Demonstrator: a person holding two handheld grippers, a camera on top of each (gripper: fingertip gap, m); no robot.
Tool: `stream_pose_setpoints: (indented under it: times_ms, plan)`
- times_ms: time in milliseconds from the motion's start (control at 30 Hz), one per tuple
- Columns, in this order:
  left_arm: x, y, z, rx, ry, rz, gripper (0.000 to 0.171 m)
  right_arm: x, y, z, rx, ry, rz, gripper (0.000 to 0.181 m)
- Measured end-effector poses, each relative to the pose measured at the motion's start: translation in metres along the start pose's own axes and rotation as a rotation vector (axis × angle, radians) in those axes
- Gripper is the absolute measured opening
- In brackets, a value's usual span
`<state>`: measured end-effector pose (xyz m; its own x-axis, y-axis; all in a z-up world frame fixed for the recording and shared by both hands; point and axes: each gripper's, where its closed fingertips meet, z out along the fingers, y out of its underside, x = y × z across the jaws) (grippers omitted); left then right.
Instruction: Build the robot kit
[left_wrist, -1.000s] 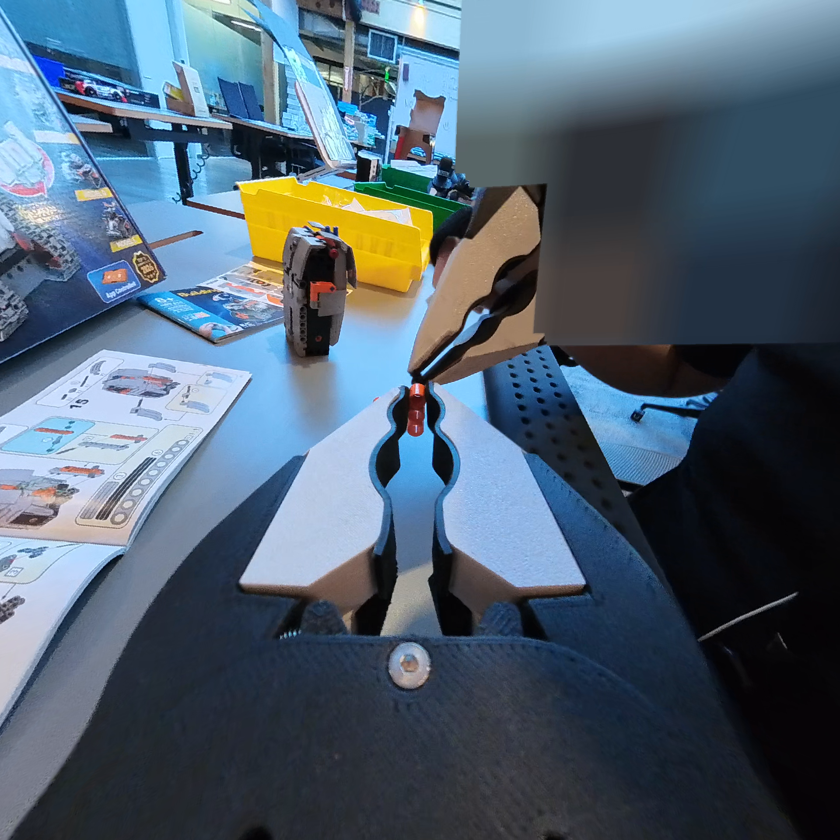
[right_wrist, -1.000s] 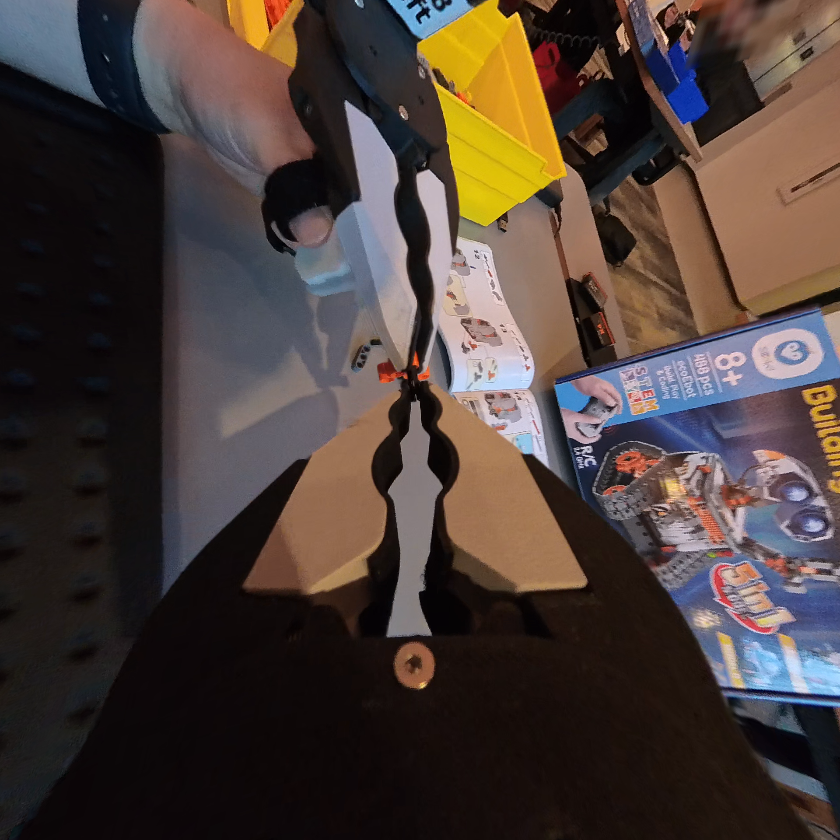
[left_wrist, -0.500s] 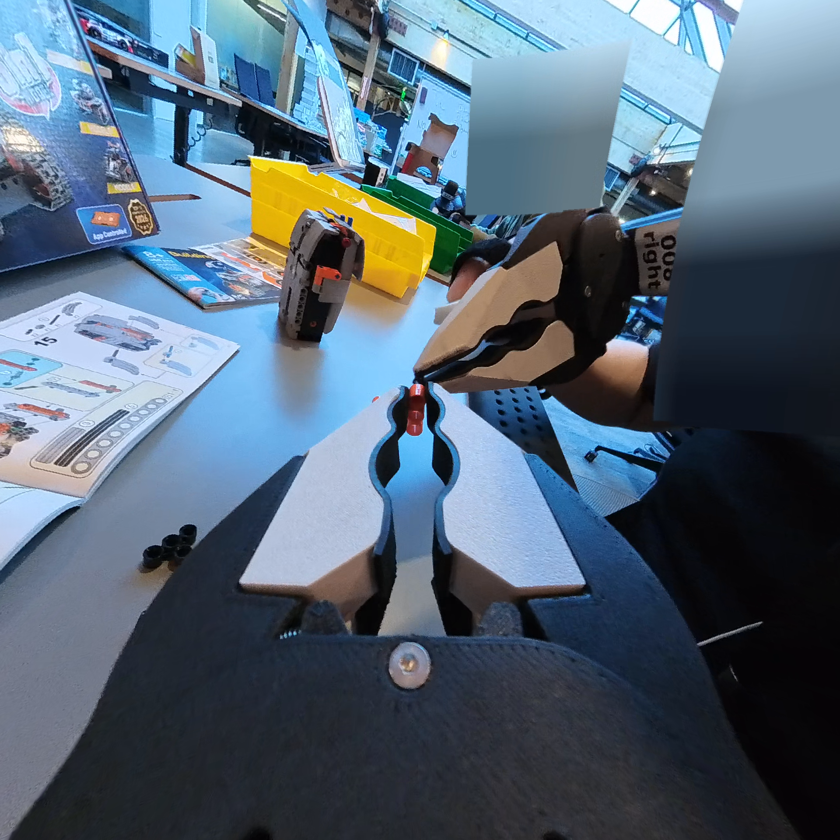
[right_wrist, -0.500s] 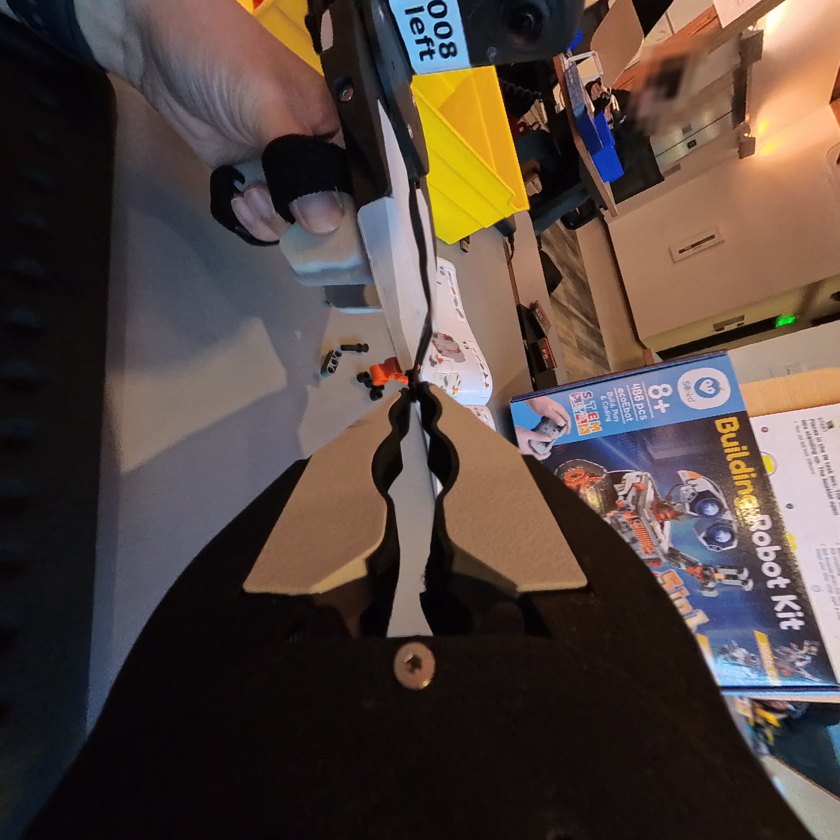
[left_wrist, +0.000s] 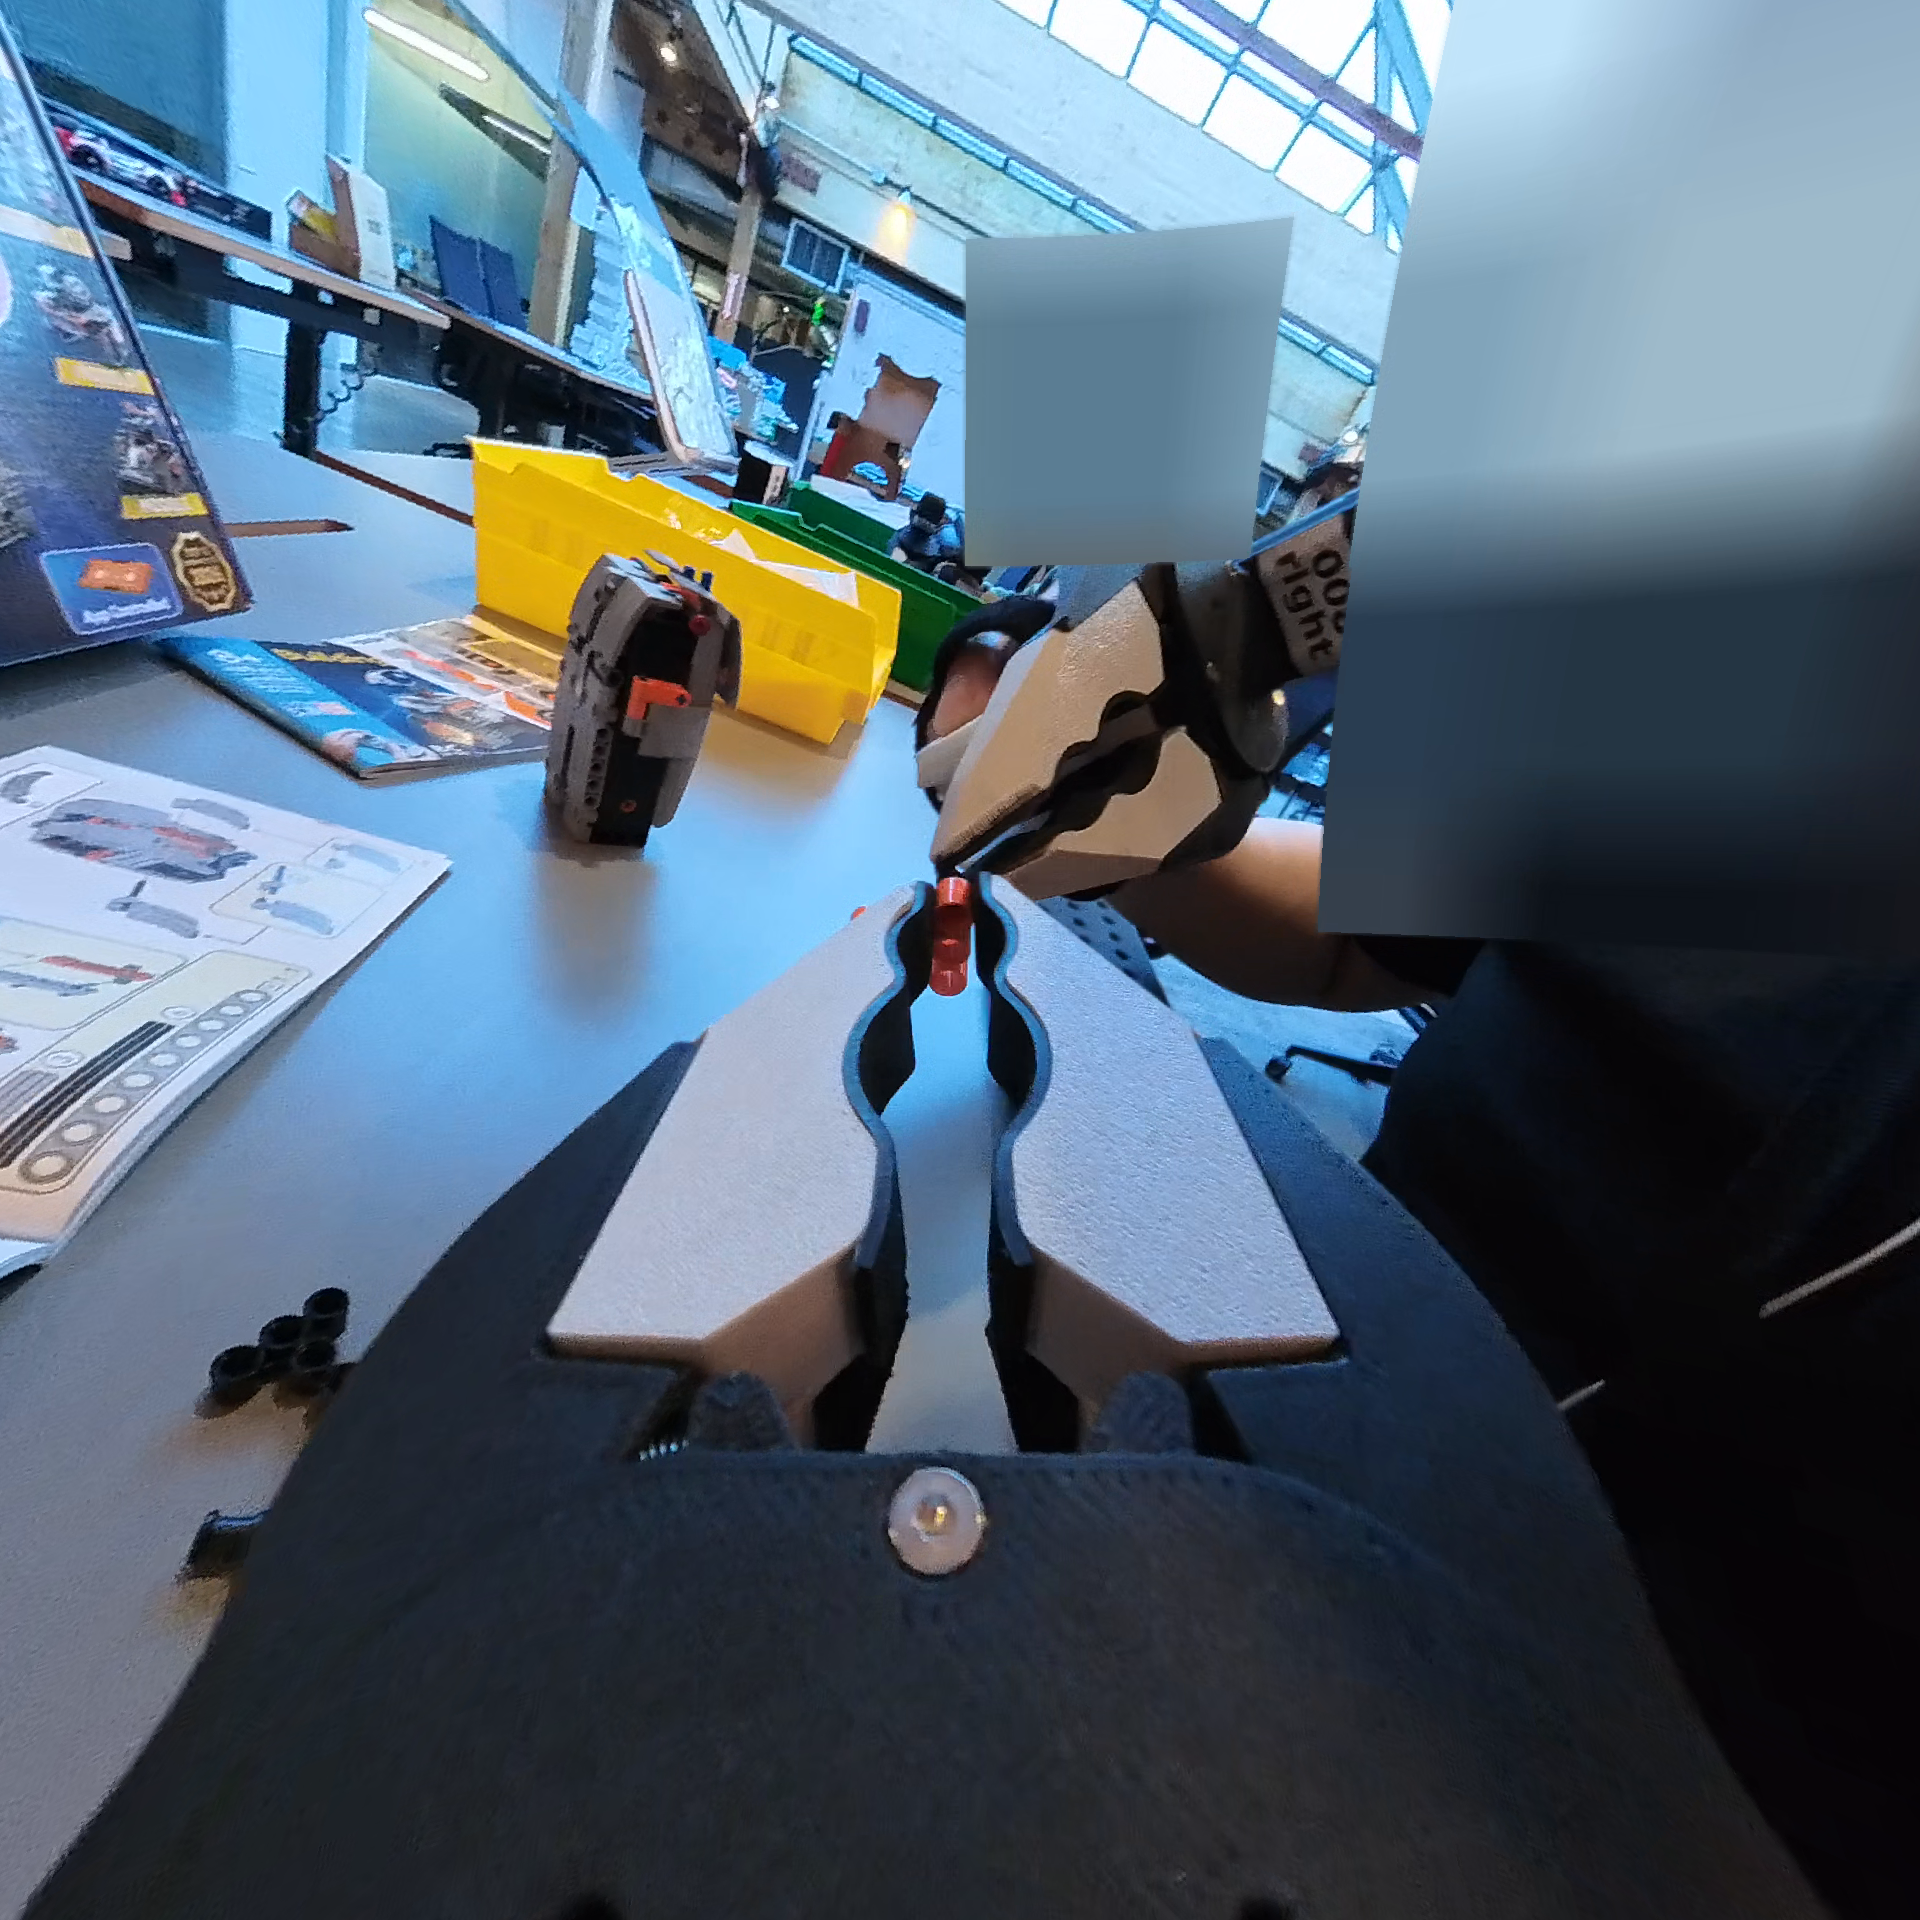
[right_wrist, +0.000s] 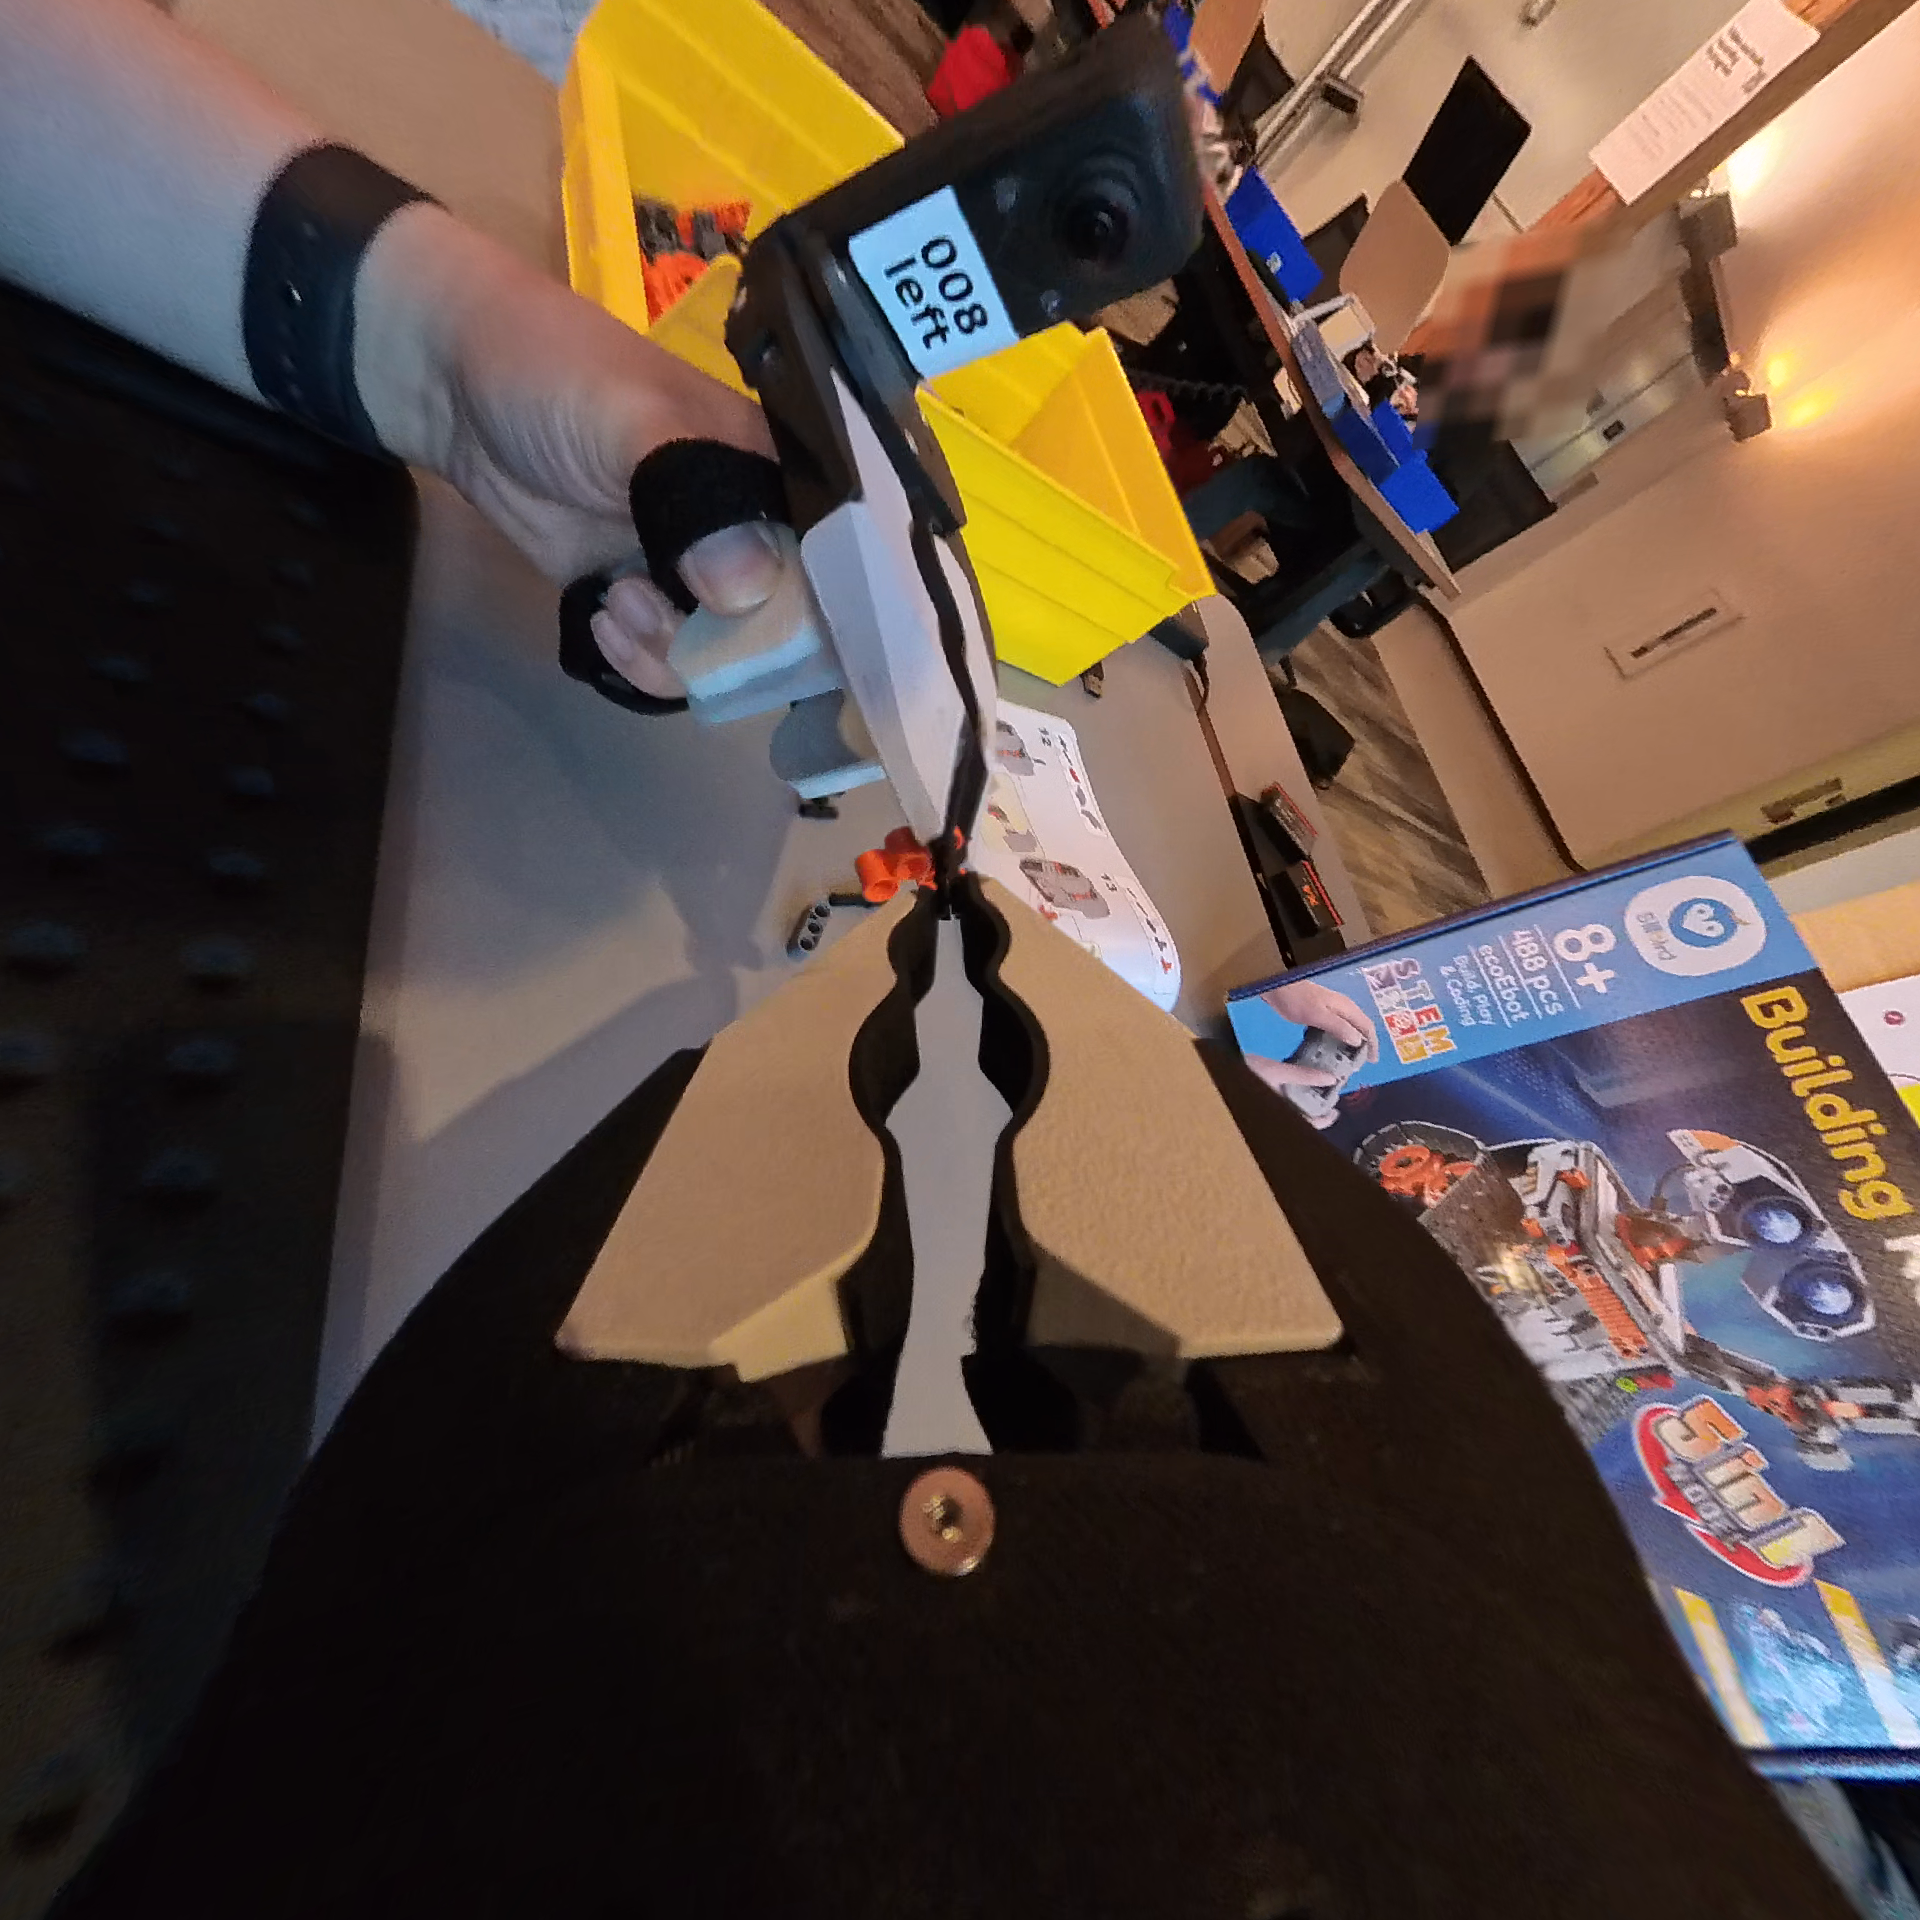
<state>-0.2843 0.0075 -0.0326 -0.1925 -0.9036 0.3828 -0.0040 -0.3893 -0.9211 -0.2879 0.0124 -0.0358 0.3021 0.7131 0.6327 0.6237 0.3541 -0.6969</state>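
My left gripper is shut on a small orange connector piece, held upright above the grey table. My right gripper is shut on a tiny black pin at its very tip. The two grippers meet tip to tip, with the pin against the top end of the orange piece. The right gripper comes in from the upper right in the left wrist view. The left gripper hangs down from above in the right wrist view.
A grey and black built block model stands on the table. Behind it are a yellow bin and a green bin. An open instruction booklet, loose black parts and a kit box lie around. My left and right fingertips are right by each other.
Both grippers have stayed tip to tip and shut. The left gripper has tilted upward and shifted, bringing loose black parts into view. The right gripper has turned more side-on.
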Motion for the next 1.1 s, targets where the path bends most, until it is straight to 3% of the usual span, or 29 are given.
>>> stream_pose_setpoints:
  times_ms: [300, 800, 1100]
  plan:
    - [0.012, -0.008, 0.000, 0.051, 0.091, -0.063, 0.003, 0.001, -0.011, -0.005, 0.124, -0.046, 0.122, 0.002]
    - [0.001, -0.002, 0.000, 0.030, 0.029, -0.109, 0.003, 0.002, -0.002, -0.001, 0.010, -0.014, 0.067, 0.002]
    - [-0.004, -0.002, 0.001, 0.024, -0.028, -0.080, 0.003, 0.005, 0.003, 0.002, -0.144, 0.061, -0.152, 0.002]
